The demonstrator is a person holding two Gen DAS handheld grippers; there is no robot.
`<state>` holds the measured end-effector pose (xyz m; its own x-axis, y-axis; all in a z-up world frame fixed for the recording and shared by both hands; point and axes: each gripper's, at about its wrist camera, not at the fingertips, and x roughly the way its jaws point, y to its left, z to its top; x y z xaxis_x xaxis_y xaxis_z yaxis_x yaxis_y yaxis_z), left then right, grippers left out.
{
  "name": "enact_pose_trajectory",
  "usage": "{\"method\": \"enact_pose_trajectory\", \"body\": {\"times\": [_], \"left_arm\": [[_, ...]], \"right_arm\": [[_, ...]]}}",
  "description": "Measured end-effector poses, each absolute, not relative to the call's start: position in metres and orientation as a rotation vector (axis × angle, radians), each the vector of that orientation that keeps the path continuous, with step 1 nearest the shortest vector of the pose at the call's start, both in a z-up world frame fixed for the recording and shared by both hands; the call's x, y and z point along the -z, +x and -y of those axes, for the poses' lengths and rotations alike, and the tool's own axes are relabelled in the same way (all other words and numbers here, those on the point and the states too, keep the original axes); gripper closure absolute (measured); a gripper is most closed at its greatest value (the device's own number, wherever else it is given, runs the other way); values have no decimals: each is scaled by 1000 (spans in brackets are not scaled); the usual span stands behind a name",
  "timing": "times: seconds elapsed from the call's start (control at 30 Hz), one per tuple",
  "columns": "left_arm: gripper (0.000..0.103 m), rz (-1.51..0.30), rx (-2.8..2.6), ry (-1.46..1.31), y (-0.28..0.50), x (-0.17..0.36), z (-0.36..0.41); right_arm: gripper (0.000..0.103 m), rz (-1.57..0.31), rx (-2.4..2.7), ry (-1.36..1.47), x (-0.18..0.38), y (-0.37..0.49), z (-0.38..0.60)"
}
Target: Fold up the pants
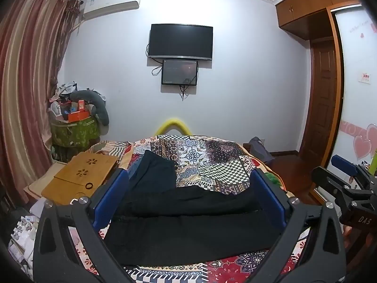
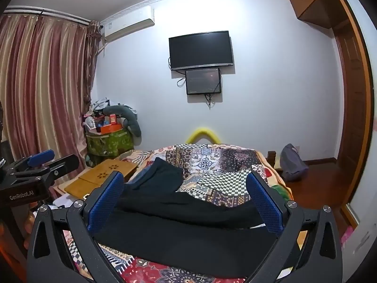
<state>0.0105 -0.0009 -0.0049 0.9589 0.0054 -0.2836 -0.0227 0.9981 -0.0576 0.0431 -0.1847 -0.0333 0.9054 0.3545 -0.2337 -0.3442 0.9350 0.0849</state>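
Note:
Black pants (image 1: 188,231) lie spread crosswise on the near part of a patchwork bed cover (image 1: 212,155), with a fold line running left to right. A dark teal garment (image 1: 155,172) lies just beyond them at the left. My left gripper (image 1: 189,176) hovers over the pants, open wide, with nothing between its blue pads. The right gripper (image 1: 344,179) shows at the right edge of this view. In the right wrist view my right gripper (image 2: 185,179) is likewise open above the black pants (image 2: 188,231), touching nothing, and the left gripper (image 2: 40,165) sits at the left edge.
A wooden lap desk (image 1: 82,174) rests off the bed's left side. Behind it stands a green bag piled with clutter (image 1: 75,127) beside the curtain. A grey bag (image 2: 292,162) sits on the floor at the right, near the wardrobe (image 1: 329,82).

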Motion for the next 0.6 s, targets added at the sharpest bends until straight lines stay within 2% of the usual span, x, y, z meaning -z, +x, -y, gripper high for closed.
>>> {"method": "enact_pose_trajectory", "body": {"times": [0.6], "left_arm": [[0, -282, -24, -59, 11, 5, -2]], "right_arm": [[0, -254, -357, 54, 33, 45, 187]]}}
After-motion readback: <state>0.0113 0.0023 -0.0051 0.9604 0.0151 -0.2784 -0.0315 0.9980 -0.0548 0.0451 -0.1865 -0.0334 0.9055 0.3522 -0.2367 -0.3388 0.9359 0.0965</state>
